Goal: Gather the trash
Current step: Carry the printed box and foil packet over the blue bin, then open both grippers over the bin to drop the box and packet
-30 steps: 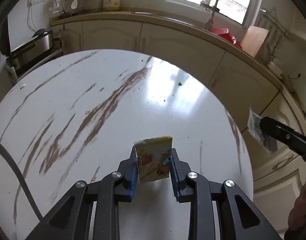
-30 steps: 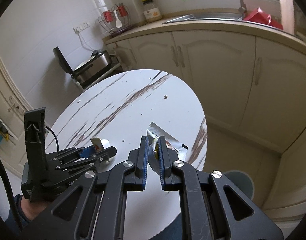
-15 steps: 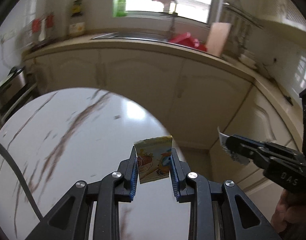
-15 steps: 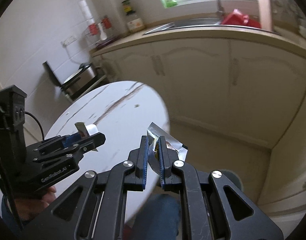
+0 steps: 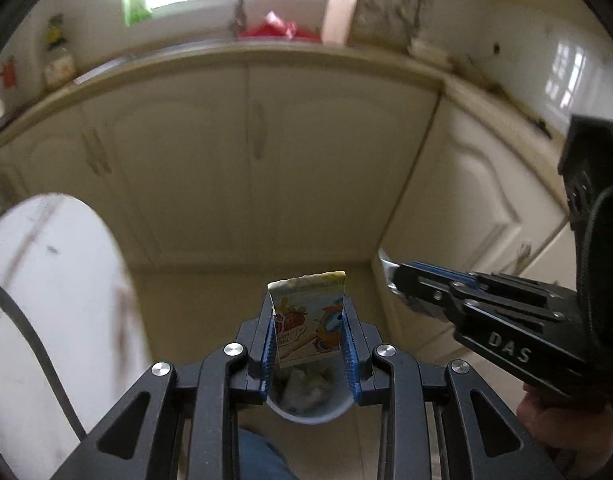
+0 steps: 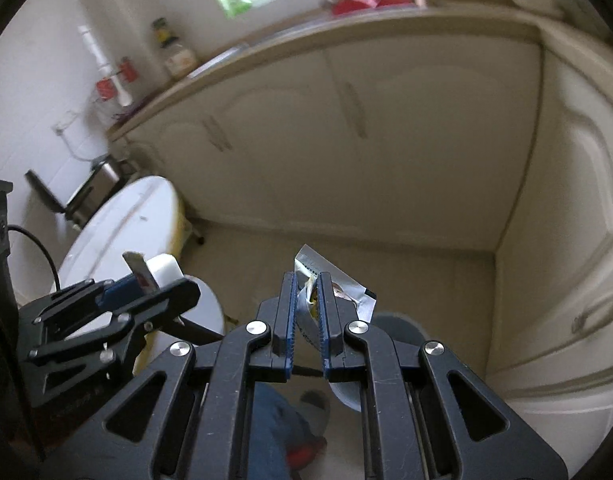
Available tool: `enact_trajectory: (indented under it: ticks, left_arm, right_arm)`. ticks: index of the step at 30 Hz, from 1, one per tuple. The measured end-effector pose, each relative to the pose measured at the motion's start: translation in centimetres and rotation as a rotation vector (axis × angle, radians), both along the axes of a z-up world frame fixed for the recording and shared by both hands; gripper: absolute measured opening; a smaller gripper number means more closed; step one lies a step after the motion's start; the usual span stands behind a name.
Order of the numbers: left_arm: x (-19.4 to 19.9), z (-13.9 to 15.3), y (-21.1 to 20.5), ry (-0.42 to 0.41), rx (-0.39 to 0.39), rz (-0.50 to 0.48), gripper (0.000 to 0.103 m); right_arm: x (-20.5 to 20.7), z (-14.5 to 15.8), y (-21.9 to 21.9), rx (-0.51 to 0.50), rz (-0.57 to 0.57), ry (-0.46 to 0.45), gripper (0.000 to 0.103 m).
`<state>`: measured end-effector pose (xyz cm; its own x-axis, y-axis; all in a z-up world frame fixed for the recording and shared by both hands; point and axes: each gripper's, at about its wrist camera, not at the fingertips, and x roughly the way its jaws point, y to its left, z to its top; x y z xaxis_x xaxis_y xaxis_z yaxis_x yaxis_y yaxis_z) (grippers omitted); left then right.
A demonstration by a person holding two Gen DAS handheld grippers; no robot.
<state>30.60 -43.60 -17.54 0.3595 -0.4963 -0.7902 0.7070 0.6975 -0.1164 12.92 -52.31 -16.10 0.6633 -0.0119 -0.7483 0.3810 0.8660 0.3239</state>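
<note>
My left gripper point(image 5: 308, 322) is shut on a small colourful carton point(image 5: 308, 320) with a torn top, held over the floor. Right below it stands a round white trash bin point(image 5: 310, 406) with crumpled trash inside. My right gripper point(image 6: 307, 304) is shut on a silver foil wrapper point(image 6: 348, 290); a grey round bin point(image 6: 398, 330) shows behind its fingers. The right gripper also shows in the left wrist view point(image 5: 402, 280), to the right of the carton, with the wrapper tip point(image 5: 386, 262). The left gripper shows in the right wrist view point(image 6: 154, 288), at the left.
The white marble table point(image 5: 54, 280) lies at the left, also in the right wrist view point(image 6: 122, 232). Cream kitchen cabinets point(image 5: 258, 160) form a corner ahead and to the right. A counter with a sink and red items point(image 5: 278, 32) runs above. My leg in jeans point(image 6: 278, 420) is below.
Both grippers have swung right, away from the table and toward the floor by the cabinet corner. The trash bin has come into view under the left gripper. Both still hold their trash.
</note>
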Motion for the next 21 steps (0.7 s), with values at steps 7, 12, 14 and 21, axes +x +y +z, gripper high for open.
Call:
enact_trajectory:
  ticks: [7,12,14,21]
  left_arm:
    - [2.6,-8.5,-3.7,0.155,0.11,0.003,0.025]
    - [4.8,-12.2,-5.4,0.199,0.174,0.031,0.03]
    - [5.6,-13.2,-6.0,0.213,0.2,0.038,0.044]
    - [8.0,-14.6,-8.0,0.207,0.23,0.087,0.073]
  right_arm:
    - [0.7,-9.7,-3.8,0.154,-0.031,0.139,0.01]
    - [1.8,-15.3,-5.1,0.251,-0.041,0.206,0.01]
    - [2.3,-17.0,-5.4,0.27,-0.044,0.228,0.013]
    - [2.2,-20.5,-7.0,0.308,-0.122,0.248,0.074]
